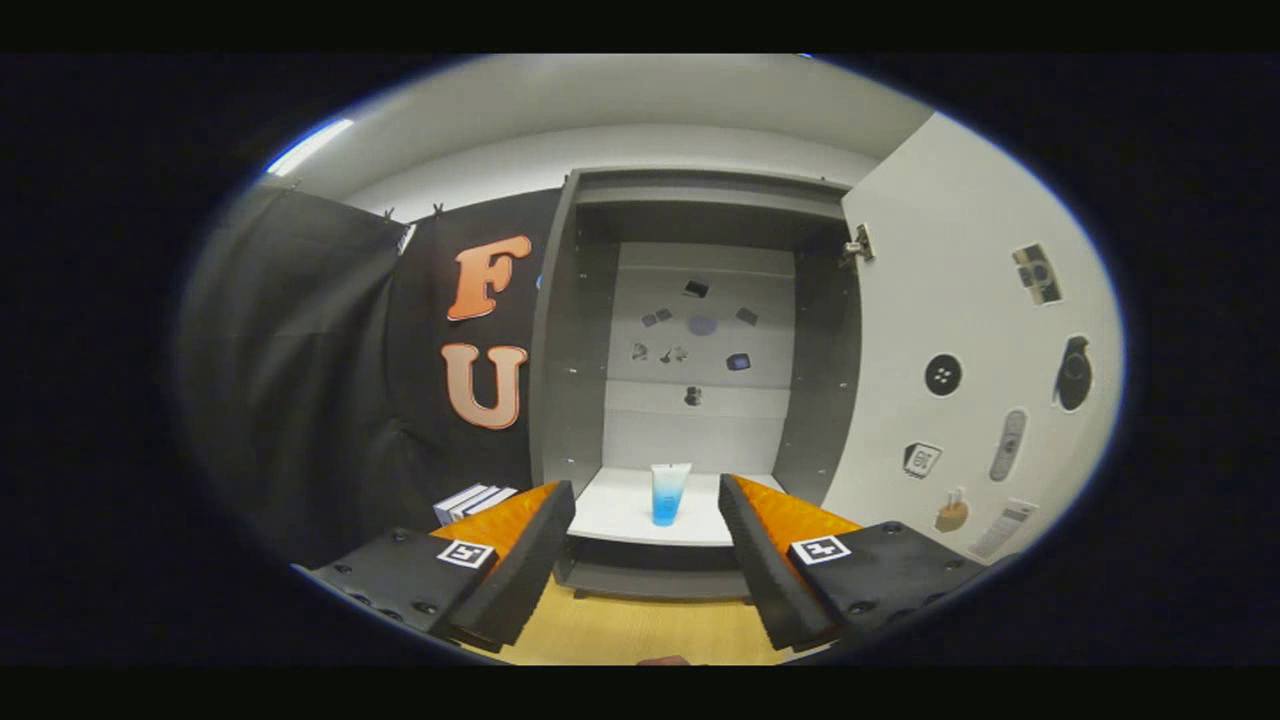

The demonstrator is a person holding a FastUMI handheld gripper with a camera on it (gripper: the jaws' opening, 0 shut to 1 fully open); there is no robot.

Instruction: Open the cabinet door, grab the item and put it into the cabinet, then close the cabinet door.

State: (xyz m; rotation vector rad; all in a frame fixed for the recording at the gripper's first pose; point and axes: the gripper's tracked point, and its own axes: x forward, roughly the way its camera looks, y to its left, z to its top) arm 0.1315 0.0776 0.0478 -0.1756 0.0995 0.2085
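Observation:
A grey cabinet stands straight ahead with its white door swung wide to the right. On its white bottom shelf a blue and white tube stands upright near the front edge. My gripper is open, its two fingers spread apart with nothing between them. The tube is just beyond the fingertips, a short way ahead and apart from them.
Small stickers dot the cabinet's back panel and the inside of the door. White books lie left of the cabinet by the black cloth wall. A wooden tabletop runs under the fingers up to the cabinet's base.

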